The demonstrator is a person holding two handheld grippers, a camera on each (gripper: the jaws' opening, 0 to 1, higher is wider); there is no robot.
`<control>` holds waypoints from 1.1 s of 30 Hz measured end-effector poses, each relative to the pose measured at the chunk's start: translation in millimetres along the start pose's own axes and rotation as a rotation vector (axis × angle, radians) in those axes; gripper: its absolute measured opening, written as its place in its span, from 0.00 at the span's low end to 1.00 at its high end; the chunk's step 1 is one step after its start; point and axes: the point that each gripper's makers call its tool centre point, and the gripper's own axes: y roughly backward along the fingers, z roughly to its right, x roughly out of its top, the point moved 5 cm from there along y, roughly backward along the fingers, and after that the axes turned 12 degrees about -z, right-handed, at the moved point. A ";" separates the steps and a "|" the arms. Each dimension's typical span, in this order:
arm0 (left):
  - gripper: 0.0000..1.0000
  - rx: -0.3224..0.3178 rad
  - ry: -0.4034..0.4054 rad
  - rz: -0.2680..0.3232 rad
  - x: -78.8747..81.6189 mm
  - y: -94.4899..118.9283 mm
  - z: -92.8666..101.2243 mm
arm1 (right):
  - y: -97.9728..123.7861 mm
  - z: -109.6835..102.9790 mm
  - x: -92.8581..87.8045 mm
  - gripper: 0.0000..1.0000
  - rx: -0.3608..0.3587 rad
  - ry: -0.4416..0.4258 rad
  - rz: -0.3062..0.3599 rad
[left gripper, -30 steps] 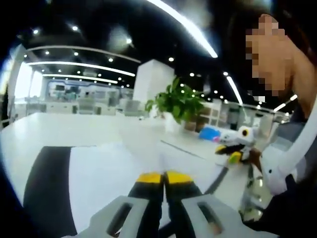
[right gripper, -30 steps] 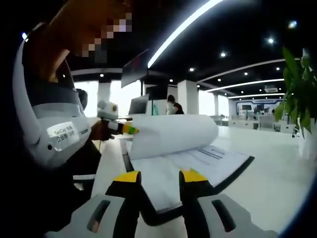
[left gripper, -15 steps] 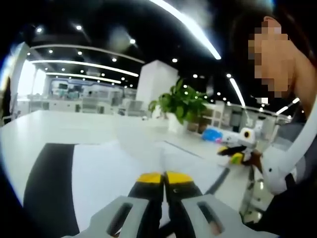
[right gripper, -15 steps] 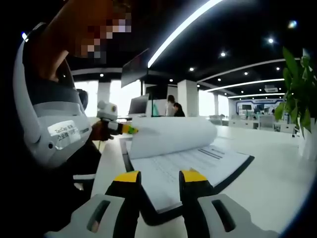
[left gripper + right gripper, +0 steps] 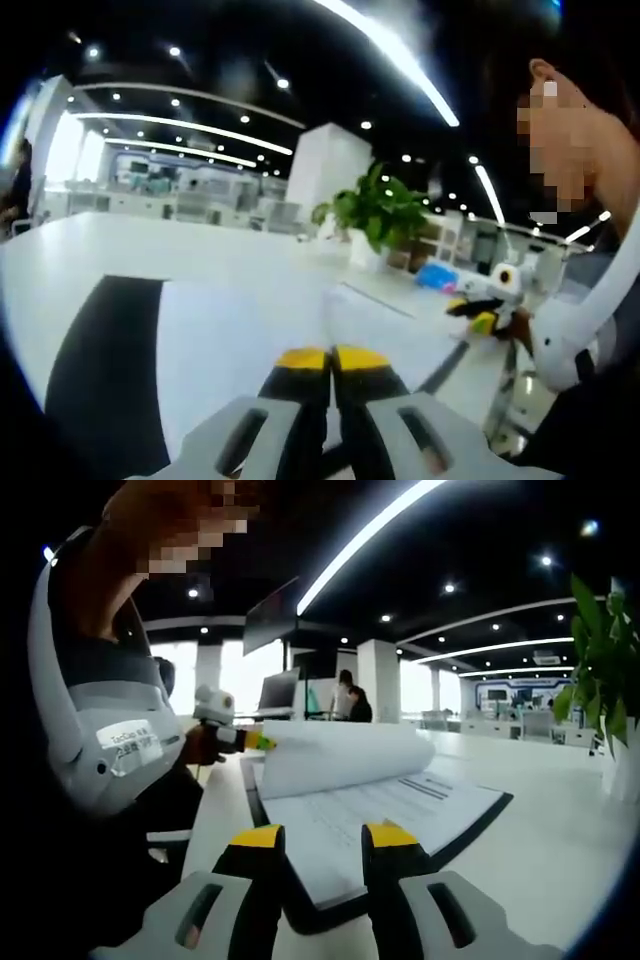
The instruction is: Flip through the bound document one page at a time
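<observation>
Bound document [image 5: 400, 810] lies open on our white table [image 5: 570, 850], one page [image 5: 340, 750] curled up. Our left gripper [image 5: 331, 358] pinches that page, jaws together; our right gripper [image 5: 323, 835] hovers nearby, jaws apart, empty.

This is a large open-plan office, seen from a long white table [image 5: 560, 820] under a dark ceiling crossed by a bright strip light [image 5: 370, 535] and dotted with small recessed spotlights [image 5: 175, 50]. In the left gripper view, rows of desks and chairs [image 5: 200, 207] stretch back toward bright windows beside a broad white column [image 5: 325, 175], and a leafy potted plant [image 5: 378, 212] stands on the table. In the right gripper view, two people [image 5: 349, 701] sit at a far workstation near a monitor [image 5: 278, 692], with more desks behind them.
</observation>
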 end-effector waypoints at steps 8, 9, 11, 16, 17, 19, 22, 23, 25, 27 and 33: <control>0.02 0.033 0.026 -0.011 -6.6 4.6 -9.9 | 1.2 1.0 -0.4 0.33 -0.004 0.002 -0.001; 0.02 0.035 0.026 -0.012 -7.1 5.0 -10.1 | 1.2 1.0 -0.3 0.33 -0.004 0.002 0.000; 0.02 0.040 0.026 -0.014 -8.0 5.8 -10.6 | 1.3 1.1 0.0 0.33 -0.004 0.002 0.002; 0.02 0.050 0.032 -0.022 -10.6 7.6 -11.3 | 1.0 0.5 -0.3 0.33 -0.005 0.005 0.003; 0.02 0.055 0.032 -0.026 -11.6 8.4 -11.5 | 0.9 0.4 -0.2 0.33 -0.004 0.005 0.004; 0.02 0.060 0.033 -0.029 -13.0 8.7 -10.9 | 0.8 0.3 -0.1 0.33 -0.004 0.005 0.005; 0.02 0.068 0.031 -0.034 -14.8 8.4 -10.3 | 0.6 0.4 0.0 0.33 -0.004 0.005 0.006; 0.02 0.071 0.029 -0.036 -15.2 8.6 -10.3 | 0.6 0.4 0.0 0.33 -0.004 0.006 0.006; 0.02 0.074 0.028 -0.039 -16.1 8.3 -9.7 | 0.5 0.5 0.1 0.33 -0.004 0.005 0.006; 0.02 0.076 0.027 -0.041 -17.1 7.7 -9.5 | 0.5 0.5 0.1 0.33 -0.005 0.006 0.006; 0.02 0.075 0.030 -0.046 -19.0 7.6 -9.6 | 0.5 0.6 0.2 0.33 -0.005 0.005 0.007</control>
